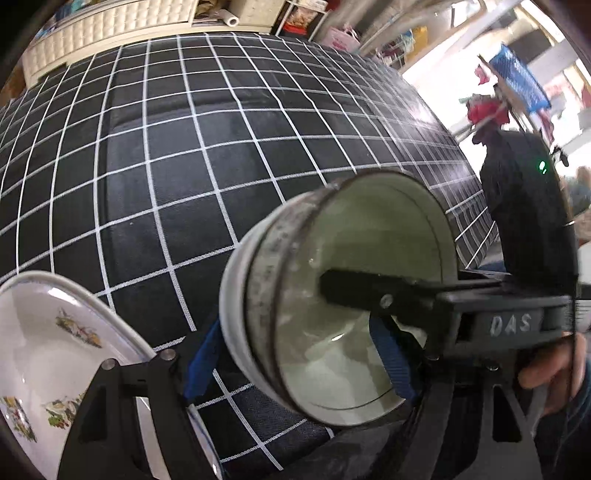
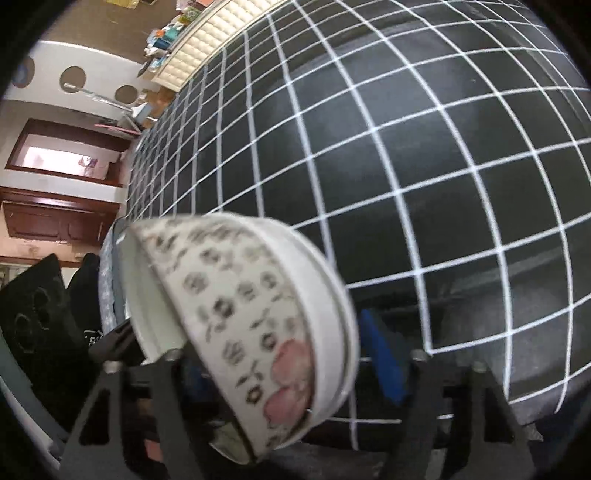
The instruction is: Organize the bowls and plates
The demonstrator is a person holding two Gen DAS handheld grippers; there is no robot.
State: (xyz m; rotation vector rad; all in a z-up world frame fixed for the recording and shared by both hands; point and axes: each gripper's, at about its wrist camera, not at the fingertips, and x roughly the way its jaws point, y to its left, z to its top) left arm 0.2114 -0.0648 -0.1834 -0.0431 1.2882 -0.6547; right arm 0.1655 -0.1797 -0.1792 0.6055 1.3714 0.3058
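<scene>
The tabletop [image 1: 221, 147] fills most of both wrist views and serves as the landmark. In the left wrist view, a bowl [image 1: 343, 291] hangs tipped on its side above the tabletop's near part, its opening turned right. The right hand-held gripper [image 1: 362, 314] reaches in from the right; one finger lies inside the bowl, the other behind its wall. A plate [image 1: 40, 354] sits at the tabletop's near left corner, partly hidden behind the left hand-held gripper [image 1: 295, 369]. A padded bench [image 1: 110, 29] stands beyond the tabletop's far edge. In the right wrist view, the bowl [image 2: 251, 317] is held tilted above the tabletop's [image 2: 406, 147] near left edge.
</scene>
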